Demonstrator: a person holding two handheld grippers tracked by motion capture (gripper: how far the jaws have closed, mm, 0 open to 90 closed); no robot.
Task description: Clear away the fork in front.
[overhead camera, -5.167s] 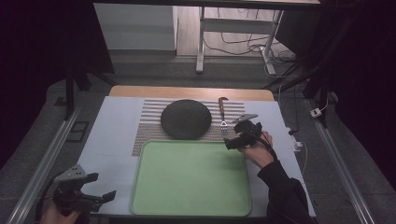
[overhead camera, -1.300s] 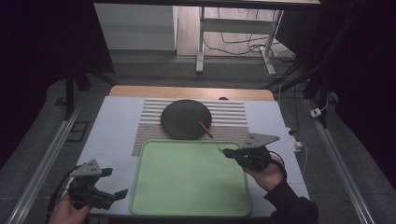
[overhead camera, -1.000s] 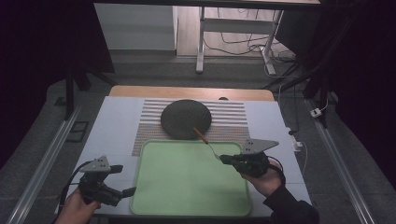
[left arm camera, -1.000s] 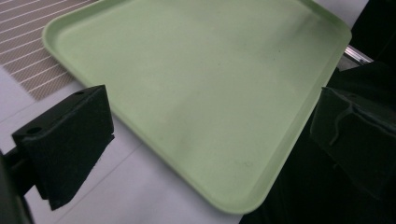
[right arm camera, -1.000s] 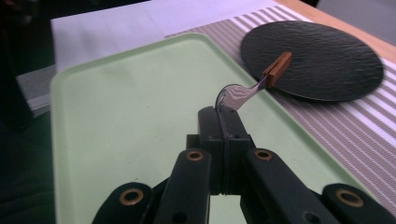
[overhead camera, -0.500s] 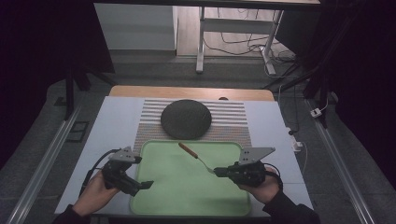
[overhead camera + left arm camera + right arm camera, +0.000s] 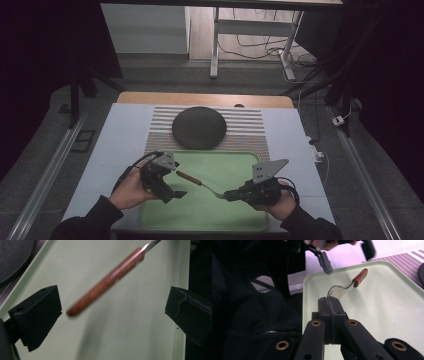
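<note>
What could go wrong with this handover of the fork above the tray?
1. The right gripper pinches only the fork's thin metal end, so it may pivot or slip.
2. The left gripper is open with the wooden handle off-centre between its jaws; closing now might knock it onto the green tray.

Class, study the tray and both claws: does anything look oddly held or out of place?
The fork is gripped by its metal end in the right claw, wooden handle pointing out between the open left claw.
</note>
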